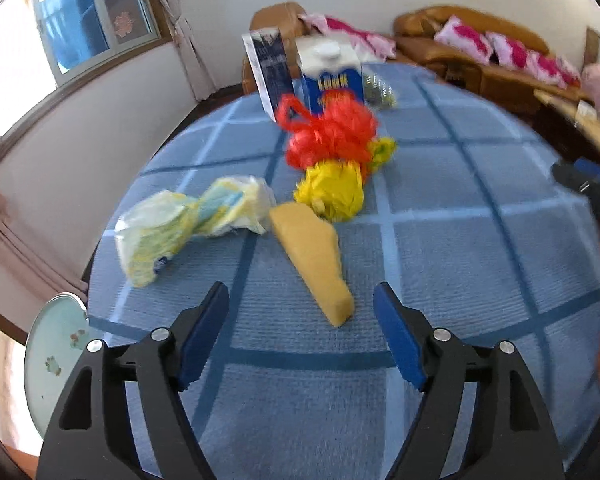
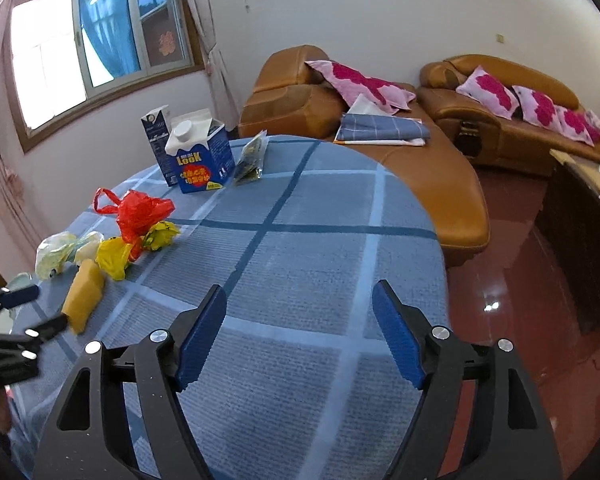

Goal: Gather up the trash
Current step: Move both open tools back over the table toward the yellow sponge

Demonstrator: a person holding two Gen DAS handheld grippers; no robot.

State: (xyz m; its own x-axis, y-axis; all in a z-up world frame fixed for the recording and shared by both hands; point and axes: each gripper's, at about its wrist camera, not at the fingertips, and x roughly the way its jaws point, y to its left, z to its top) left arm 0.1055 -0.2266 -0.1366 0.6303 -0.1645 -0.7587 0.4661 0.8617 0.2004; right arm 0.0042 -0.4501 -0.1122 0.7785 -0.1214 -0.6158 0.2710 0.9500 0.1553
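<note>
Reaching in over the round worktop covered with a blue checked cloth (image 2: 320, 248), the left tool (image 1: 302, 300) hovers with its blue pads spread wide and nothing between them; the right tool (image 2: 300, 300) likewise stands wide open and empty above bare cloth; judging by this, no piece of trash has been picked up yet and the step in hand is the approach to a first grasp. The trash lies clustered toward the worktop's left side: a tan wedge-shaped sponge (image 1: 312, 260) just ahead of the left tool, a crumpled white-and-yellow wrapper (image 1: 188, 224) beside it, a yellow plastic bag (image 1: 332, 192) and a red plastic bag (image 1: 332, 132) touching one another, then a blue-and-white carton with a white cap (image 2: 200, 156), a slim dark carton (image 2: 156, 140) and a clear crinkled packet (image 2: 252, 158) near the far edge. The next move probably calls for lowering the left tool astride the sponge and closing; the wrapper sits close to the left rim, so a push could tip it off; open cloth on the right gives the right tool free room.
</note>
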